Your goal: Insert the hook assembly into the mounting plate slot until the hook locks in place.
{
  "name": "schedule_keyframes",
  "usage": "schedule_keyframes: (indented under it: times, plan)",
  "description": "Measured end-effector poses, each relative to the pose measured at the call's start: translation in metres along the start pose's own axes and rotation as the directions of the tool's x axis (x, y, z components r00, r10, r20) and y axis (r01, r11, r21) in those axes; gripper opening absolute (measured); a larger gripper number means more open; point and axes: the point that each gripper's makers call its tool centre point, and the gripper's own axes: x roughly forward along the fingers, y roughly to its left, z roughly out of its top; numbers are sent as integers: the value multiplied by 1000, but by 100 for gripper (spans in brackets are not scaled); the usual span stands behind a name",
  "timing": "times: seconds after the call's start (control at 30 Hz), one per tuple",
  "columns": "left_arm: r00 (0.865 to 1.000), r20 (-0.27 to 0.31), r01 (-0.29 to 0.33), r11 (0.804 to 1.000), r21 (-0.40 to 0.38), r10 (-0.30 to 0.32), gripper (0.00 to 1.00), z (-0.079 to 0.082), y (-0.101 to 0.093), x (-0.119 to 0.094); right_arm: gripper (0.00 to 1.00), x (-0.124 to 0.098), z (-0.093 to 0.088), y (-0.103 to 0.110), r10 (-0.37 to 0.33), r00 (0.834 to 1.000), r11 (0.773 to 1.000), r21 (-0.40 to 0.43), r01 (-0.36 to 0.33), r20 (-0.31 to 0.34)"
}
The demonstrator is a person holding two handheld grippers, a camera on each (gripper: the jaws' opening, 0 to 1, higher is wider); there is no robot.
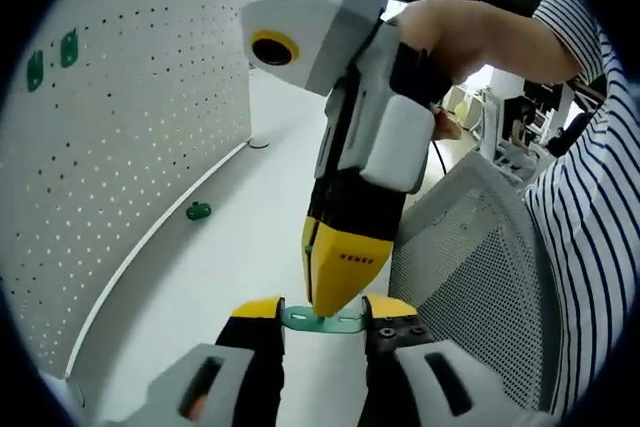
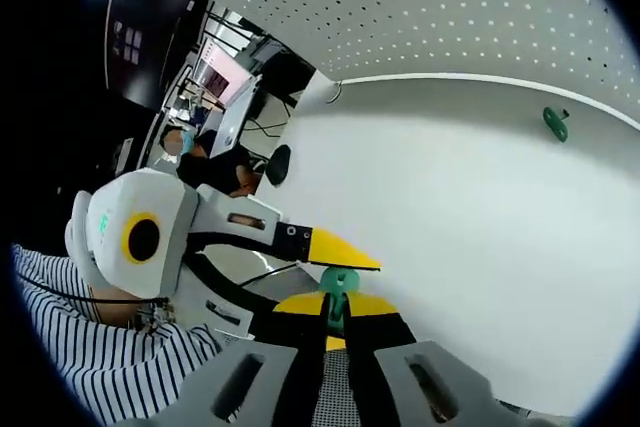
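surface: white table [image 1: 240, 247] | on it: one green hook piece [image 1: 198, 211] near pegboard [image 1: 120, 147]

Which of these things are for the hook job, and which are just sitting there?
For the job:
- green hook piece, held between both grippers
- left gripper
- right gripper
- white pegboard, with two green pieces already on it

Just lying about:
- small green part on the white table
- mesh chair back

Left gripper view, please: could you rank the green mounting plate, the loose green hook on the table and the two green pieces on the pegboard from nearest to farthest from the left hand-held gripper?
1. Green mounting plate, between its jaws.
2. Loose green hook, on the table, left.
3. Green pieces on the pegboard, upper left.
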Motion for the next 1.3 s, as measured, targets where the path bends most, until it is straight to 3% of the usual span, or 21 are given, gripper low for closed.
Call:
schedule_keyframes:
  times: [0.53,0.93,1.0,1.03,1.1,1.3]
  plan:
    - [1000,-17,20,999,40,-20,30,0,-5,1,1,2,-5,-1,14,1000,998,56,-14,-12]
    - [1000,-10,-7,996,84,8,32,3,2,-4,0,1,4,1,25,999,999,35,-27,44]
    - [1000,22,-12,998,62,10,32,8,5,-7,0,-2,7,3,31,997,999,36,-33,64]
    - [999,47,-1,1000,5,0,32,11,5,-9,0,-3,8,4,34,997,999,35,-37,68]
    - [997,74,-7,999,-32,9,34,16,10,-12,0,-5,11,6,44,995,998,34,-47,84]
    - [994,106,-20,994,-105,32,46,20,20,-20,0,-8,22,12,58,990,998,0,-58,131]
